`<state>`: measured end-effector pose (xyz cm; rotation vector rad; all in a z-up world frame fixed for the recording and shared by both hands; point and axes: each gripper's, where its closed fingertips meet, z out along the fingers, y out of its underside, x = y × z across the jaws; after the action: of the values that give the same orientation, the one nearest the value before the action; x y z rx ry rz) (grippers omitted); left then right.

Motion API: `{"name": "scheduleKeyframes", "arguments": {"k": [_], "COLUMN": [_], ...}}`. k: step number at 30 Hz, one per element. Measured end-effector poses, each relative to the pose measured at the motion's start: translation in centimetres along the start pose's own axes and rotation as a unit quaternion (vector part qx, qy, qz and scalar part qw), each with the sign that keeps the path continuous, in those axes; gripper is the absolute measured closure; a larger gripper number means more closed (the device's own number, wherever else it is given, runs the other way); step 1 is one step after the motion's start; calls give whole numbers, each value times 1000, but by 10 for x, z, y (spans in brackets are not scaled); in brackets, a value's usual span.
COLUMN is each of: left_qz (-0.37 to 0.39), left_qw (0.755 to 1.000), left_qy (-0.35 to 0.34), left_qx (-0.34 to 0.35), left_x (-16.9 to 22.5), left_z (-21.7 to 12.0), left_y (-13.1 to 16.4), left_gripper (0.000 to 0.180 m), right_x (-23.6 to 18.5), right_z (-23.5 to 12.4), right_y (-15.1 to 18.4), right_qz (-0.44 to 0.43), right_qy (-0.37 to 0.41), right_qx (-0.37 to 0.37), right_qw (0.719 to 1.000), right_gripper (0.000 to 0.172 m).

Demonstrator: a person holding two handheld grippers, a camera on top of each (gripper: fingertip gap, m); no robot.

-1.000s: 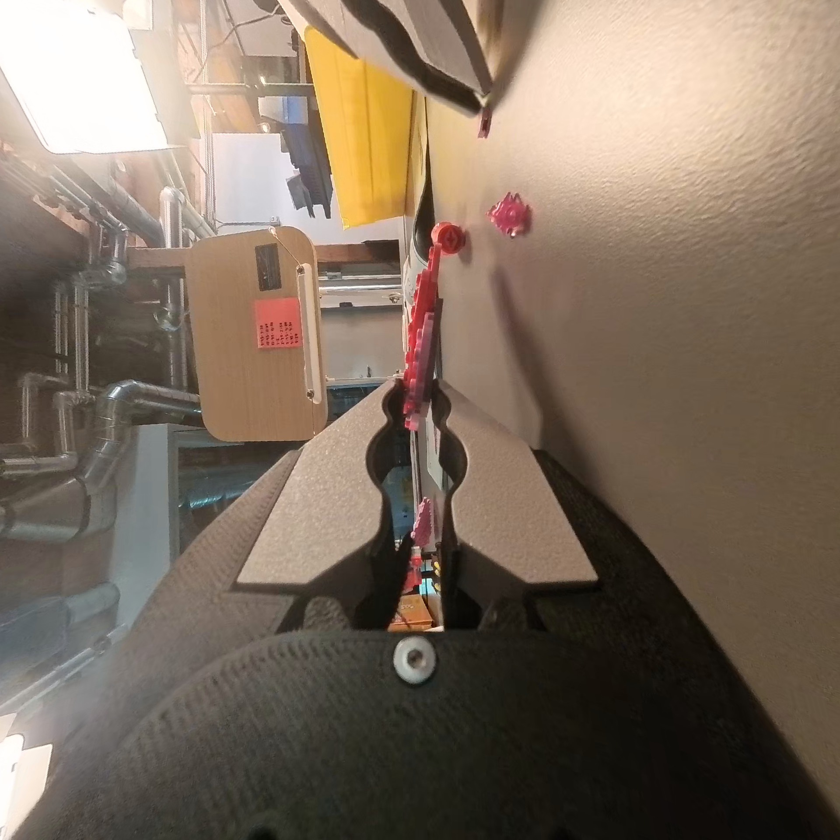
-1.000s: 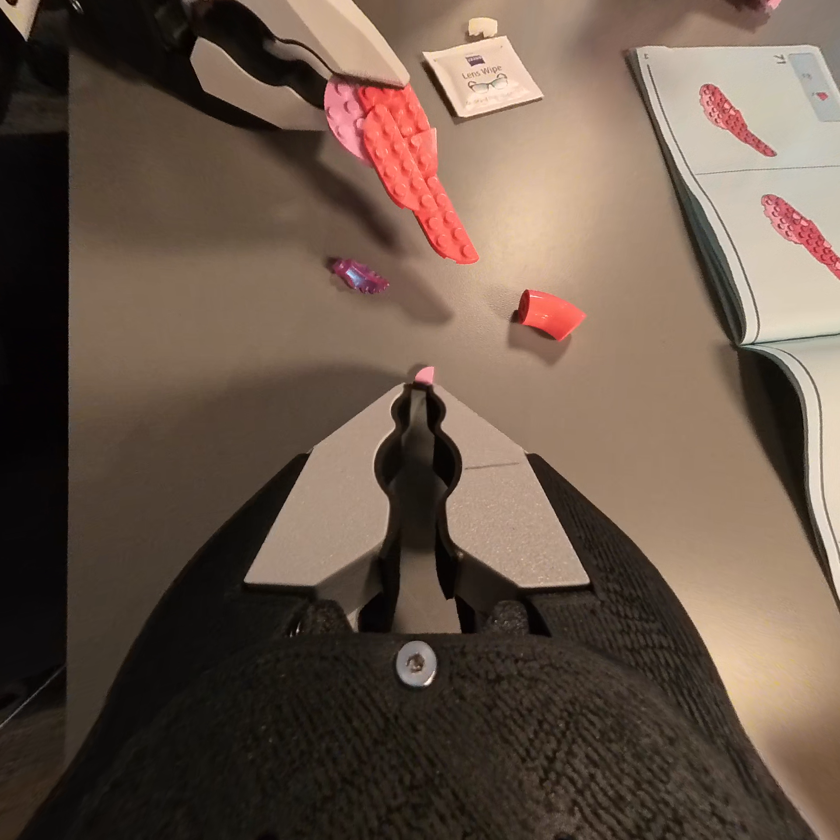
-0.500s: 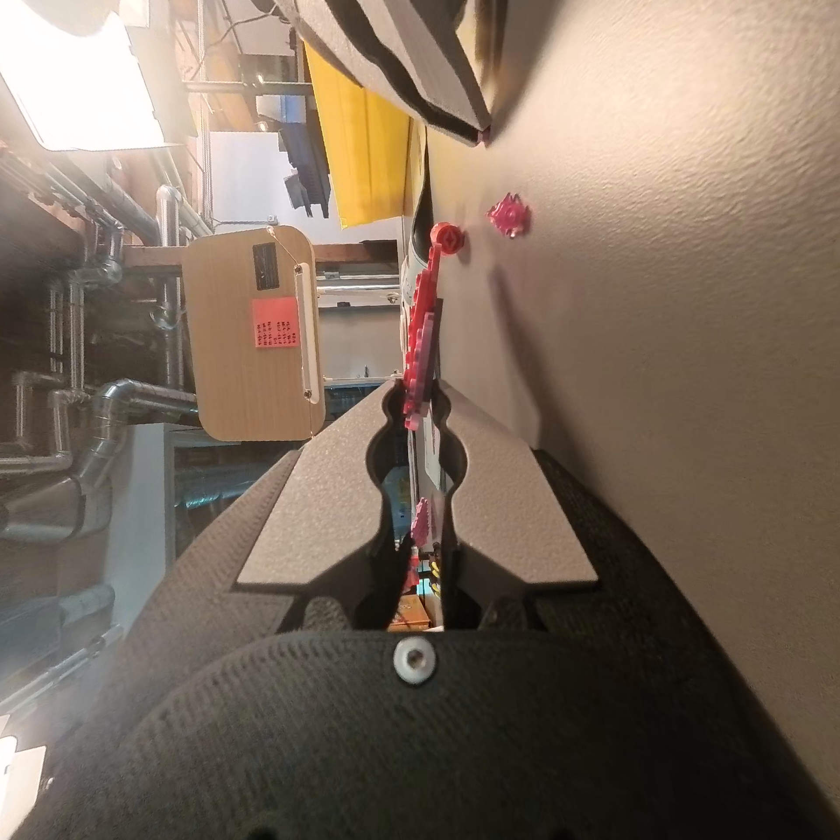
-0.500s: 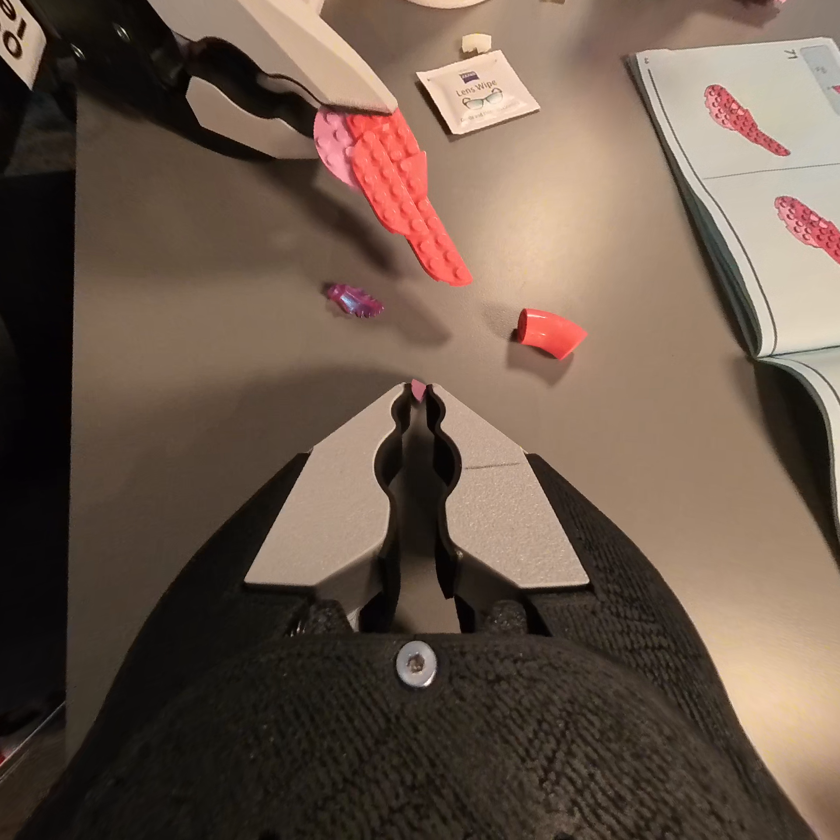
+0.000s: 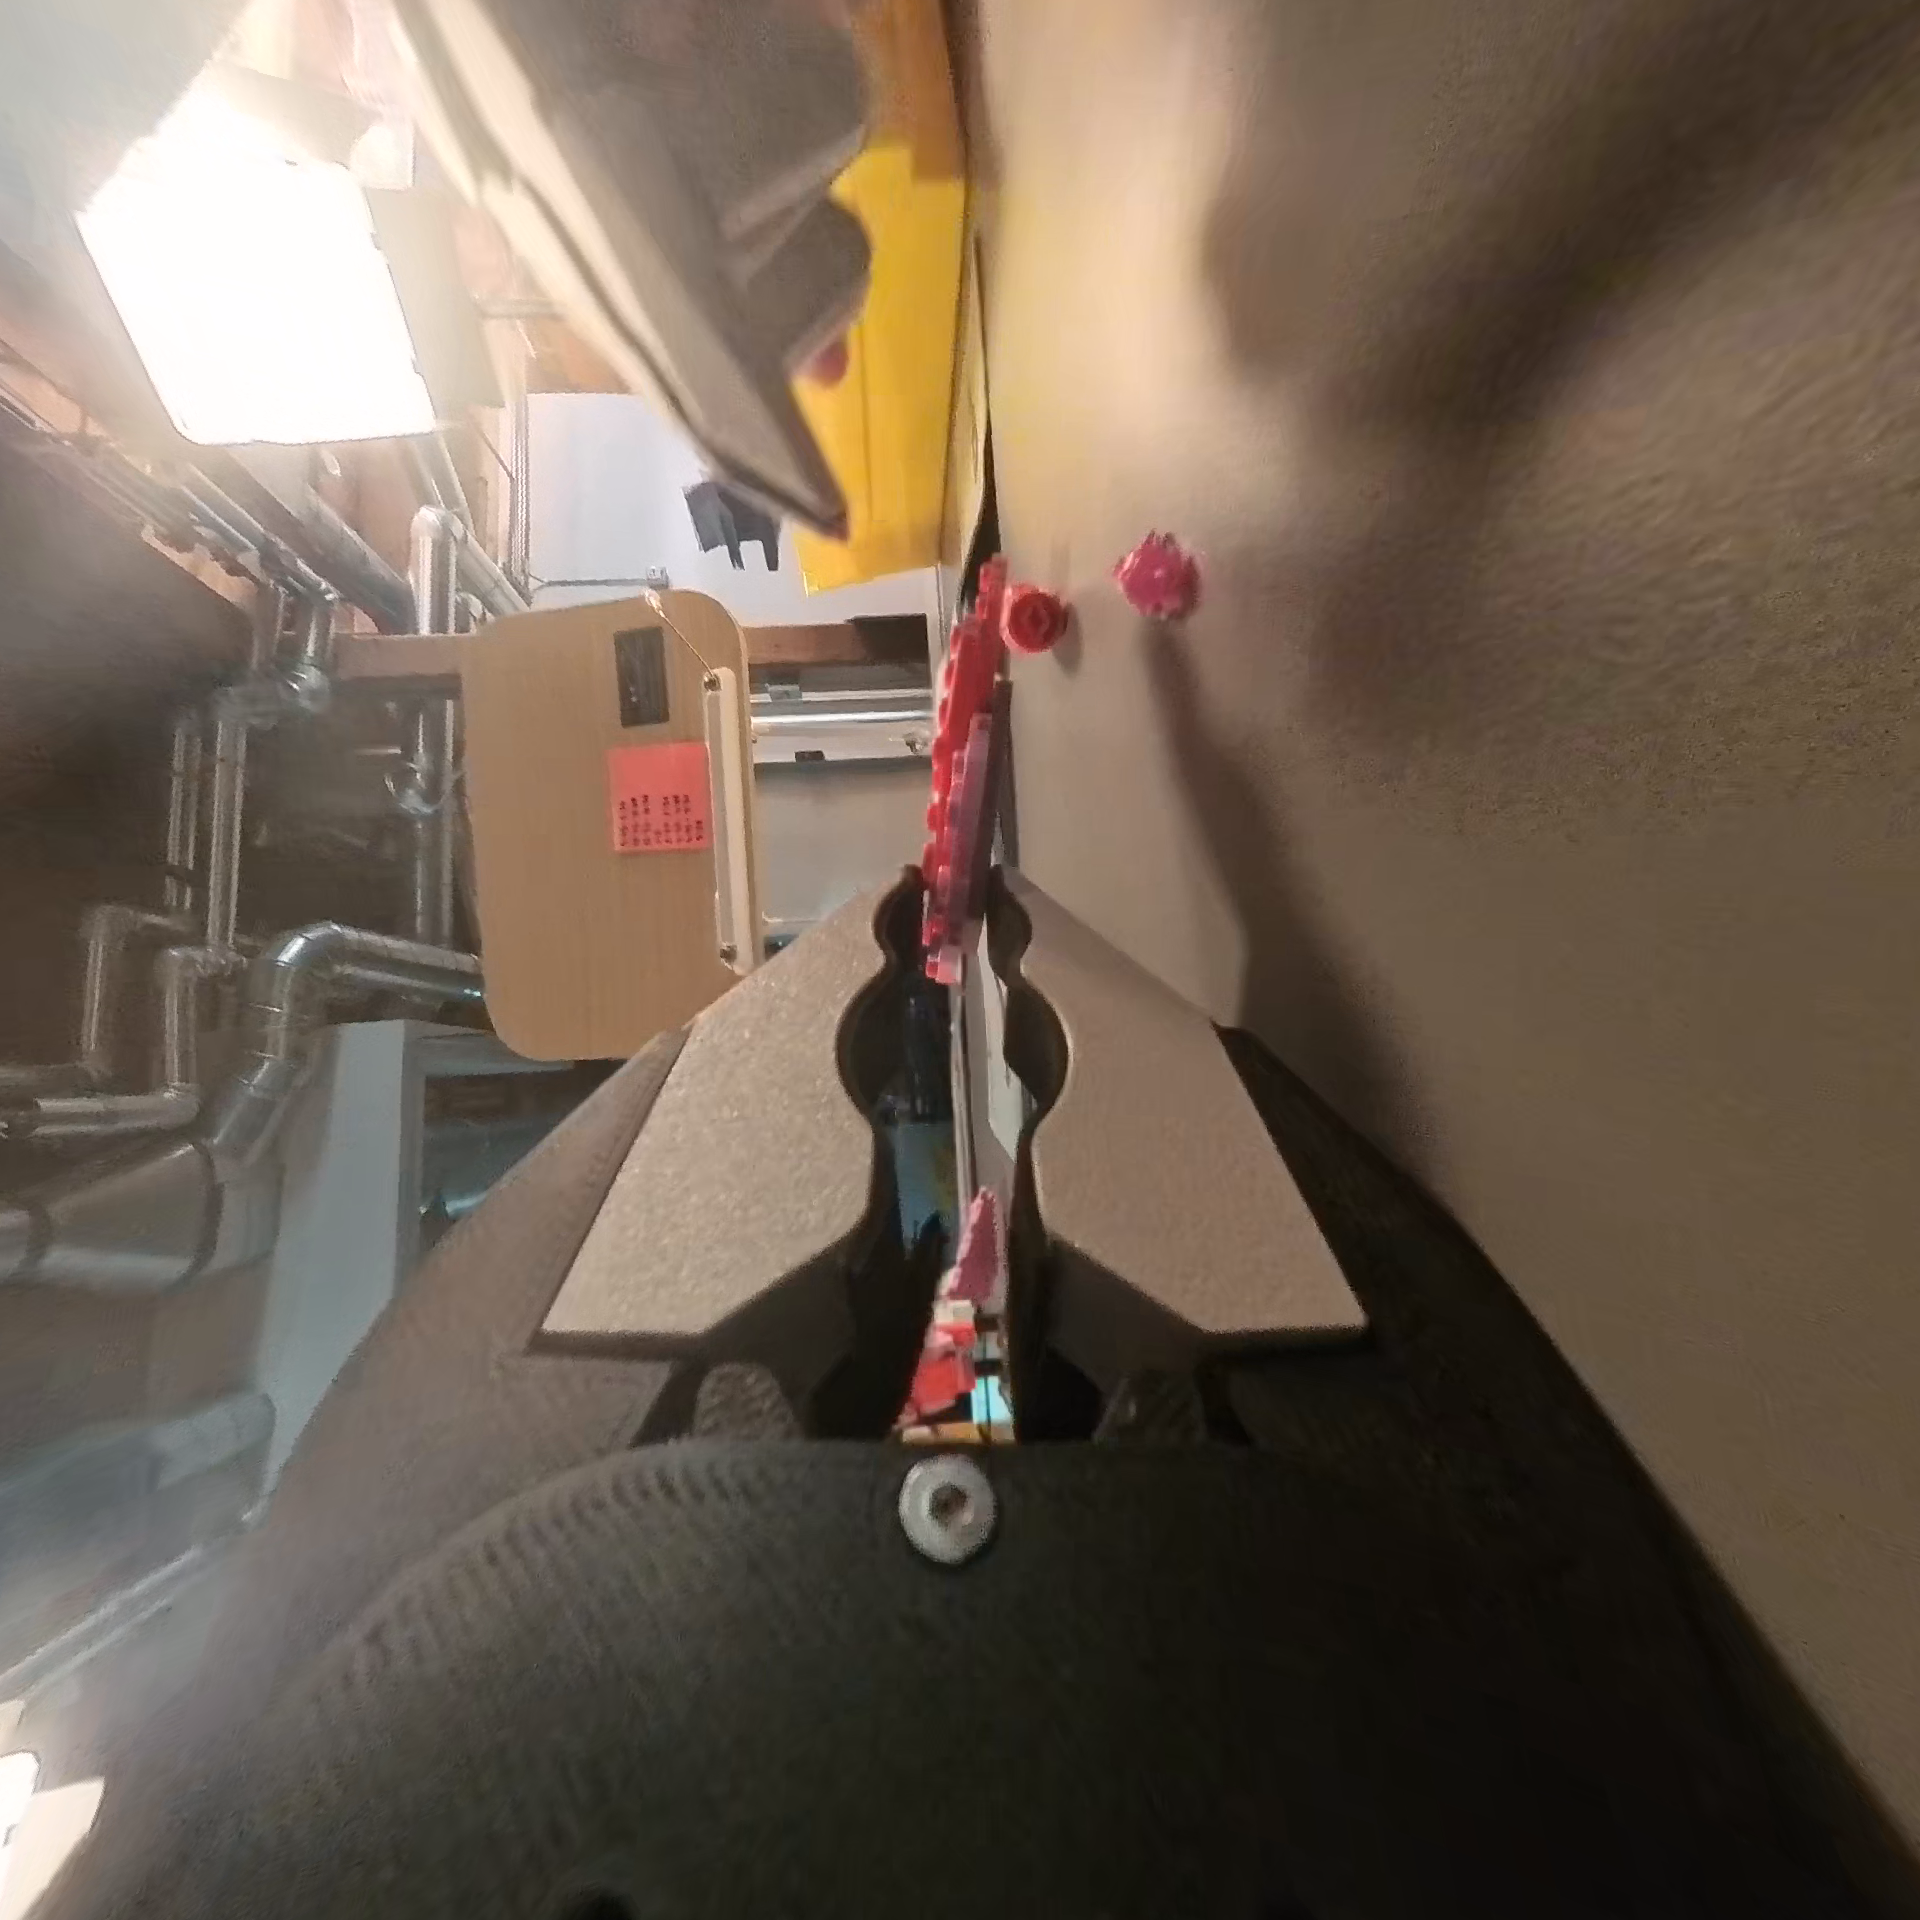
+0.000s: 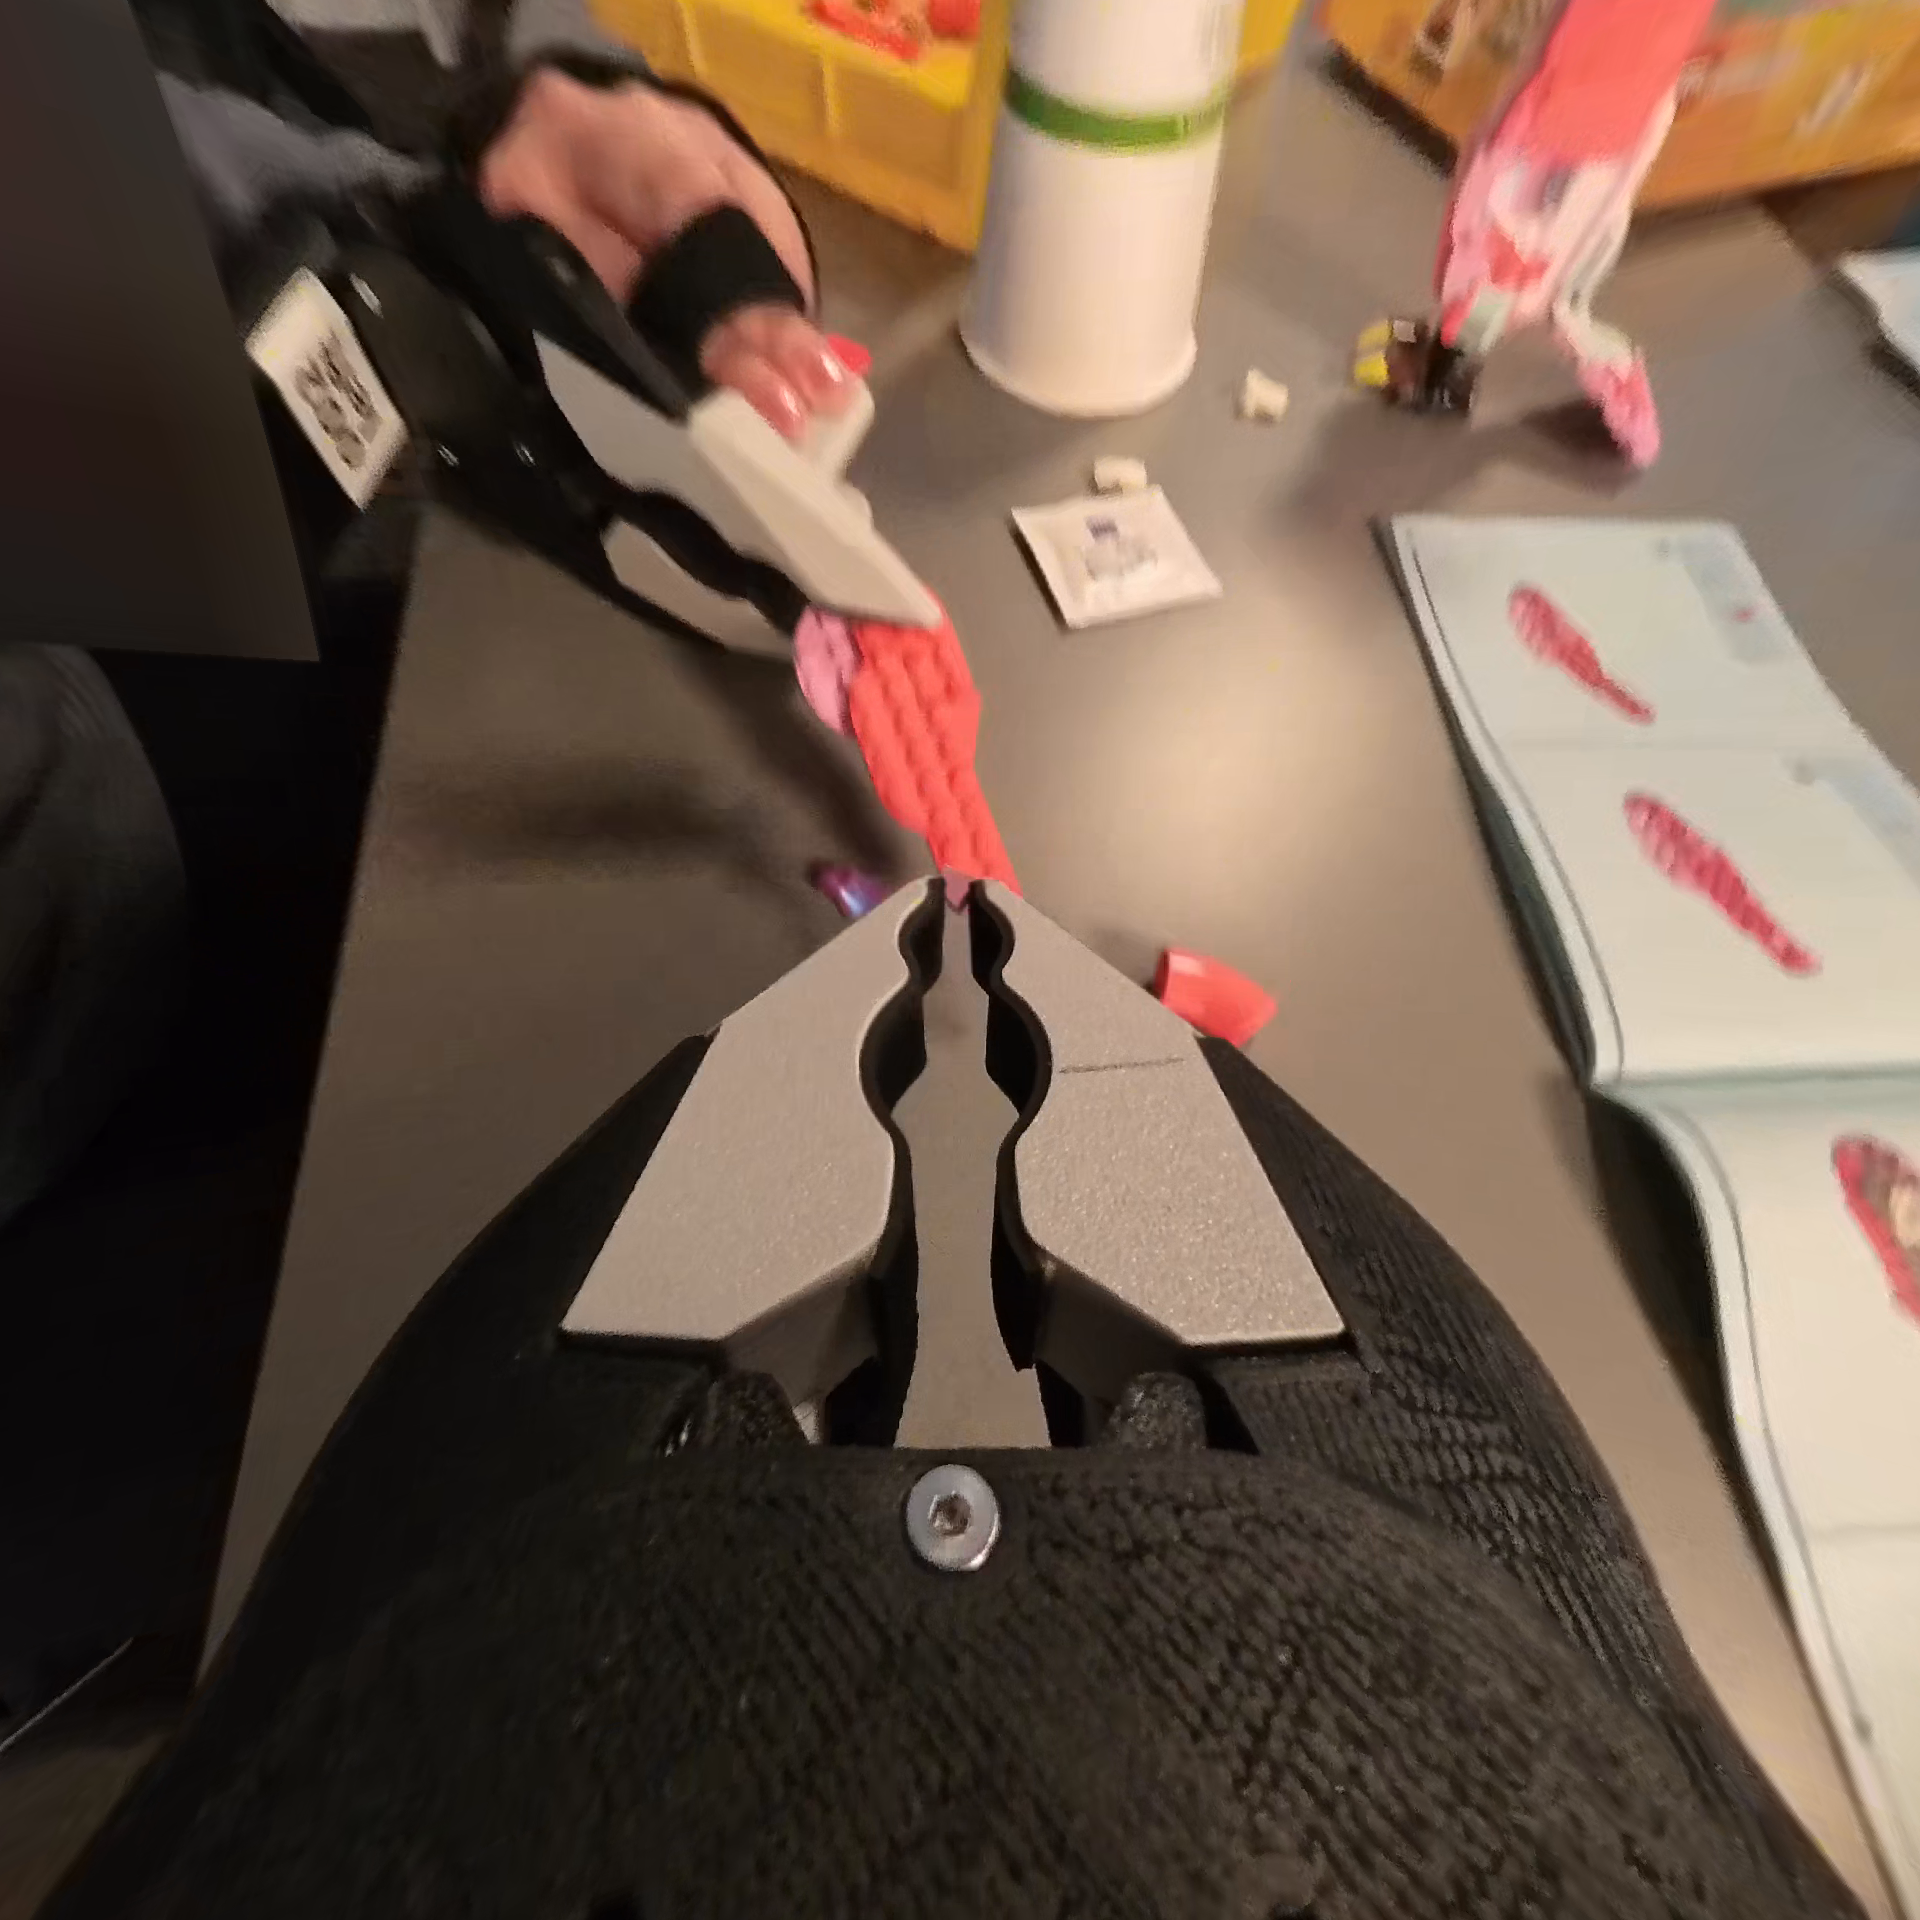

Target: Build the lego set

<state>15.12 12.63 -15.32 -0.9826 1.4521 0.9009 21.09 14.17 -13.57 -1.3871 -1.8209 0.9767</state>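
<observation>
My left gripper (image 5: 956, 883) is shut on the wide end of a flat assembly of red and pink studded plates (image 5: 961, 748) and holds it above the dark table (image 5: 1455, 935). The right wrist view shows this gripper (image 6: 831, 582), held by a hand, with the assembly (image 6: 920, 738) pointing toward my right gripper. My right gripper (image 6: 956, 894) is shut on a small pink piece (image 6: 954, 889) that peeks out at its tips, close to the assembly's narrow end. Whether they touch I cannot tell.
On the table lie a red curved piece (image 6: 1216, 992), a purple translucent piece (image 6: 847, 888), a white sachet (image 6: 1117, 561) and an open instruction booklet (image 6: 1662, 831) at the right. A white cylinder (image 6: 1091, 208), yellow boxes (image 6: 831, 83) and a pink model (image 6: 1538, 187) stand at the back. Spacing between my two grippers at the tips: around 8 cm. To the white sachet (image 6: 1117, 561): left tips about 10 cm, right tips about 15 cm.
My right gripper has lifted off the table with the pink piece still pinched and moved up to the narrow end of the plate assembly. My left gripper keeps its hold.
</observation>
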Motion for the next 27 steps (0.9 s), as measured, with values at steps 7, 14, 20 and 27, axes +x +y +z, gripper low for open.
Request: {"name": "scheduleKeyframes", "arguments": {"k": [7, 14, 20, 27], "left_qz": [-18, -26, -19, -3], "left_qw": [998, 994, 991, 988], "left_qy": [-24, -45, -51, -51], "left_qx": [62, 96, 125, 143], "left_x": [-11, -20, -21, -18], "left_z": [-11, -18, -24, -27], "left_y": [-20, -31, -42, -51], "left_gripper": [169, 169, 169, 169], "right_x": [-24, -41, -52, -61], "right_z": [28, 30, 24, 23], "right_y": [-27, -33, -26, -21], "right_qz": [-84, -119, -150, -189], "right_qy": [-116, -208, -263, -299], "right_qx": [-43, -83, -144, -194], "right_qw": [989, 967, 942, 915], "right_gripper": [170, 169, 169, 169]}}
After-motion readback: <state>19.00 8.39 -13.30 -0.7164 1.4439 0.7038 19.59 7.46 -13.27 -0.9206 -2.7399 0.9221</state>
